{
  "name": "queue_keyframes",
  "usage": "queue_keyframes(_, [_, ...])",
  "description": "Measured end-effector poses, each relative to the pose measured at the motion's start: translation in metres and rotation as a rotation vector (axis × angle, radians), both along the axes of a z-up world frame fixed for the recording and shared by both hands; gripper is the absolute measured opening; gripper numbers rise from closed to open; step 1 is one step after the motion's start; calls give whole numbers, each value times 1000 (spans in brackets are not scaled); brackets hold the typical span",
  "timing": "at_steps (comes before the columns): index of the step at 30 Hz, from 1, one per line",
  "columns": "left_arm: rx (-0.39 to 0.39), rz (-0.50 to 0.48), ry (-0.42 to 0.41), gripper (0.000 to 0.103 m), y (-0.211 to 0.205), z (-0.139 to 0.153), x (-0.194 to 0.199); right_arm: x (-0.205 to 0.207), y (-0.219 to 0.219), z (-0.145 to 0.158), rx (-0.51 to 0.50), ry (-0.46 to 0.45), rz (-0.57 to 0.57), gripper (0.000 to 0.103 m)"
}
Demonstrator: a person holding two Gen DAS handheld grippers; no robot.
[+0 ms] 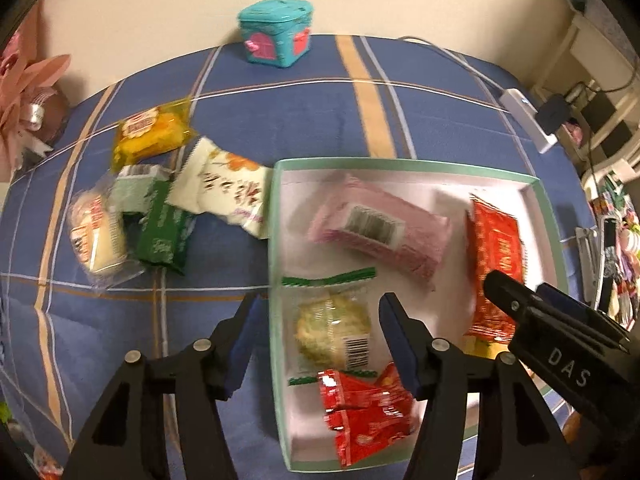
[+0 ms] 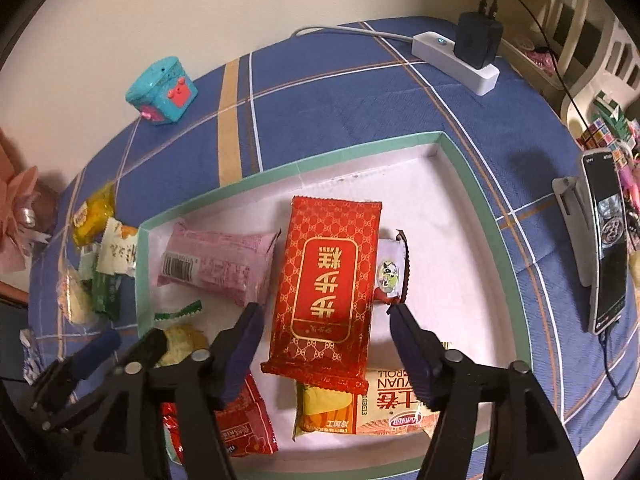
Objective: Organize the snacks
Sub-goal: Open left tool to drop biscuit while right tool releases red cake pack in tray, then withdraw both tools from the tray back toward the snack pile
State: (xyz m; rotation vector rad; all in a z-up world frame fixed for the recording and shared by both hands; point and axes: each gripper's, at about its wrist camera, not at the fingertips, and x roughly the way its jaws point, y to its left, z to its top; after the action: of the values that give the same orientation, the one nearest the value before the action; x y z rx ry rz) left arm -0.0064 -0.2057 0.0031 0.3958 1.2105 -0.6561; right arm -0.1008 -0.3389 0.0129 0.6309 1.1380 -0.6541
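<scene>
I had both tools over the green-rimmed box (image 2: 476,200) on the blue checked desk (image 2: 320,92). My left hand-held gripper (image 1: 320,344) stood open, its jaws straddling the box's left wall, with a clear-wrapped biscuit (image 1: 334,330) lying below them, untouched by either pad. A crumpled red pack (image 1: 364,412) lay just nearer the camera. My right hand-held gripper (image 2: 324,344) was open too, hanging over the big red pack (image 2: 328,288) without pressing it. That pack lay across a yellow roll pack (image 2: 380,408), with a pink pack (image 2: 216,266) to its left and a small white sweet (image 2: 390,272) touching its right edge.

Outside the box, to its left, the unsorted heap waited: a yellow pack (image 1: 150,132), a white flowered pack (image 1: 224,188), a green pack (image 1: 162,232) and a clear-wrapped cake (image 1: 98,236), overlapping one another.

A teal toy box (image 1: 276,32) sat at the far edge, a power strip (image 2: 456,60) and a propped phone (image 2: 608,244) to the right.
</scene>
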Motion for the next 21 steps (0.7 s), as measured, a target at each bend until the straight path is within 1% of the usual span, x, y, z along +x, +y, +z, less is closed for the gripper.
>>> queue_keyframes(3, [12,40,7,68,9,0,6,4,5,1,-21,25,19,78])
queue_keyframes(6, [34,91,12,68,19,-1,14,7,12,2,-47,44,41,84])
queue_keyframes(9, [62,131,10,68,30,-5,21,10,18,3,-62,58,55,85])
queue_keyframes(11, [75,154,14,70,36,-7,26,12,22,2,-70,70,67,90])
queue_keyframes(13, [89,176,12,77,43,-9,29,14,26,2,-83,79,78,98])
queue_keyframes(15, [112,198,-7,84,50,-10,33,16,29,4,-97,86,86,103])
queue_keyframes(17, [135,207,-33,89,54,-12,36,18,32,6,-109,90,92,103])
queue_keyframes(20, [177,207,-84,91,61,-13,39,21,35,7,-113,87,94,103])
queue_keyframes(21, [185,210,-92,95,62,-13,40,23,36,8,-113,84,97,103])
